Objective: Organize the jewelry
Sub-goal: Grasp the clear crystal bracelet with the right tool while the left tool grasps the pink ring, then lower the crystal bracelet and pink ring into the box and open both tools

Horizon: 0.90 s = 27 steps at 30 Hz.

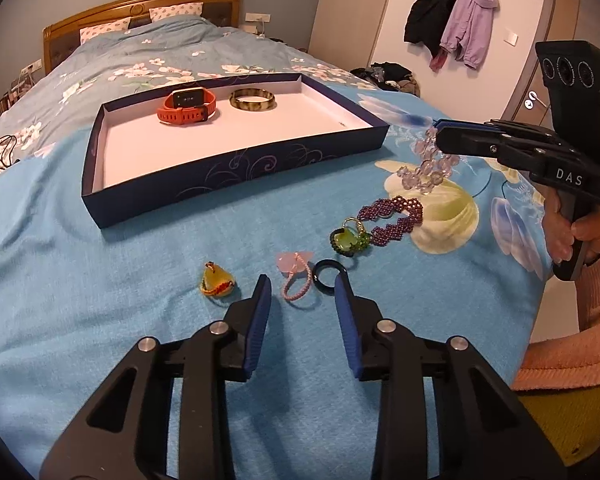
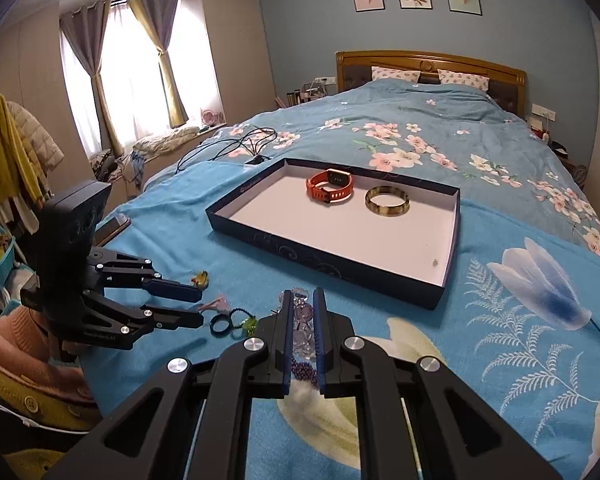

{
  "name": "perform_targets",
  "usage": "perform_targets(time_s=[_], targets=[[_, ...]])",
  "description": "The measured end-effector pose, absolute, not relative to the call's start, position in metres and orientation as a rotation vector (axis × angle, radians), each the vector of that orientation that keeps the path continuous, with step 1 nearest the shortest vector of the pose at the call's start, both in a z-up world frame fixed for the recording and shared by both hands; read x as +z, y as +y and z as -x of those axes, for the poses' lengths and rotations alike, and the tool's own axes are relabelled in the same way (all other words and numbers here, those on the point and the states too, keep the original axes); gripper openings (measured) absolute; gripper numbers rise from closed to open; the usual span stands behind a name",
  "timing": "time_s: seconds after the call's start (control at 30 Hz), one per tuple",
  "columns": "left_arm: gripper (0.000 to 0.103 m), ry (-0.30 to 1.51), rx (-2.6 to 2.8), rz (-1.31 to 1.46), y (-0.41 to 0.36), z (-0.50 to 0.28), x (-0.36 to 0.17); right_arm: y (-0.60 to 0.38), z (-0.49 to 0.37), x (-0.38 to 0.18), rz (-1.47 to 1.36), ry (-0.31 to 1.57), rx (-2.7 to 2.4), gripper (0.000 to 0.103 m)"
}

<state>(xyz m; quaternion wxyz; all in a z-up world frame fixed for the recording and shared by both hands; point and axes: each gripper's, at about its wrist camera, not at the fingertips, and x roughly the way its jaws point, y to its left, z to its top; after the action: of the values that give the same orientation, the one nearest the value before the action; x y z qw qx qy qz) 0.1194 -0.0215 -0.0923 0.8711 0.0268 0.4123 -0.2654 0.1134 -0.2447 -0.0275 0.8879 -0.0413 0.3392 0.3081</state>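
Observation:
My right gripper (image 2: 303,294) is shut on a clear-bead bracelet (image 2: 302,316), which hangs from it above the blue bedspread (image 1: 424,168). It hovers just right of the dark blue tray box (image 1: 236,164). An orange watch (image 1: 186,106) and a mottled bangle (image 1: 252,100) lie inside the box. My left gripper (image 1: 302,280) stands open low over the spread, with a pink braided ring (image 1: 294,270) and a black ring (image 1: 328,276) lying between its fingertips. A yellow ring (image 1: 216,282) sits to its left. A green ring (image 1: 350,238) and a purple beaded bracelet (image 1: 392,216) lie further right.
Everything rests on a bed with a blue floral cover (image 2: 440,140). Black cables (image 2: 240,144) trail beyond the box's far left corner, and a phone (image 2: 114,226) lies near the left edge. A person's pink sleeve (image 1: 596,280) is at the right. Coats (image 1: 456,20) hang on the wall.

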Motion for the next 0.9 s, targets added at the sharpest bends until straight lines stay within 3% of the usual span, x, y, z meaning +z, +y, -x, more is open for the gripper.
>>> perform_targets(time_s=[0.1,0.37,0.9], targets=[[0.029,0.870,-0.546,-0.058,-0.021,-0.122,-0.094,-0.244,-0.116,-0.028,0.074,0.704,0.637,0.008],[0.006,0.881,-0.547,-0.052,-0.025,-0.129,-0.095,-0.242,-0.120,-0.030,0.043,0.702,0.642,0.008],[0.004,0.827,-0.555,0.022,-0.011,-0.133,-0.072,-0.241,-0.130,-0.028,-0.006,0.682,0.644,0.008]])
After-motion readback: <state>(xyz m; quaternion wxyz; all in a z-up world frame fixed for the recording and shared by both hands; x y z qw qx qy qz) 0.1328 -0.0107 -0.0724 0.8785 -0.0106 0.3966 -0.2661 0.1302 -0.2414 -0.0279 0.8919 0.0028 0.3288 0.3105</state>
